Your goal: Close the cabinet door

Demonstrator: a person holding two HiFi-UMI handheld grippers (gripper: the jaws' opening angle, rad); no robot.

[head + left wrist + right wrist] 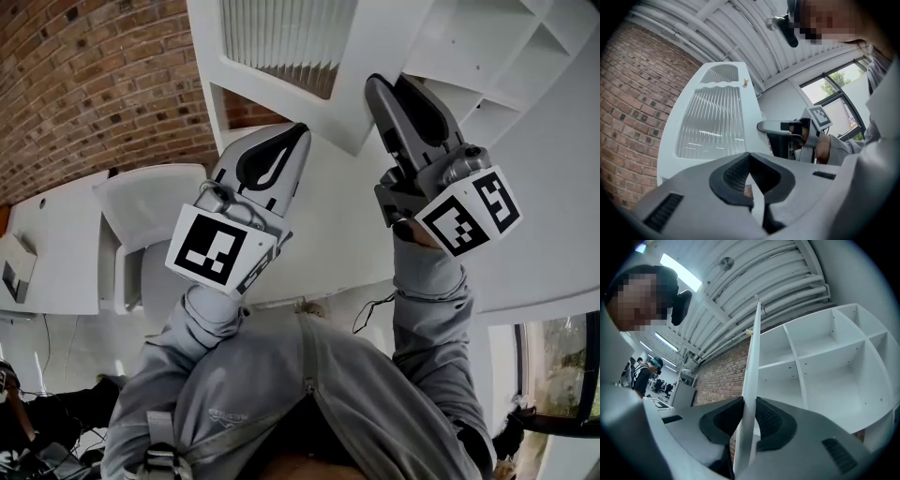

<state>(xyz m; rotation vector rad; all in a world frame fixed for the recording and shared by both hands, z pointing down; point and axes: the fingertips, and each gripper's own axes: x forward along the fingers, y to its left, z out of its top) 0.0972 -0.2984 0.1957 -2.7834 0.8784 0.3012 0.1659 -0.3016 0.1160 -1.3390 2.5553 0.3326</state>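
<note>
The white cabinet door [349, 120] with a ribbed glass panel [281, 37] stands open, swung out from the white shelf cabinet [497, 56]. My right gripper [394, 89] is shut on the door's free edge. In the right gripper view that edge [752, 380] runs straight between the pads, and my right gripper [746, 416] presses on both sides of it. My left gripper [298, 136] is shut with nothing in it and hovers close to the door's face. In the left gripper view the door [712, 122] faces me beyond my left gripper [749, 164], with the right gripper [764, 126] at its edge.
A brick wall [84, 84] lies behind the door. The cabinet's bare compartments [825, 362] are on the right. A small knob [746, 82] sits near the door's top. White furniture [56, 244] stands at the left. People [642, 373] are far off in the room.
</note>
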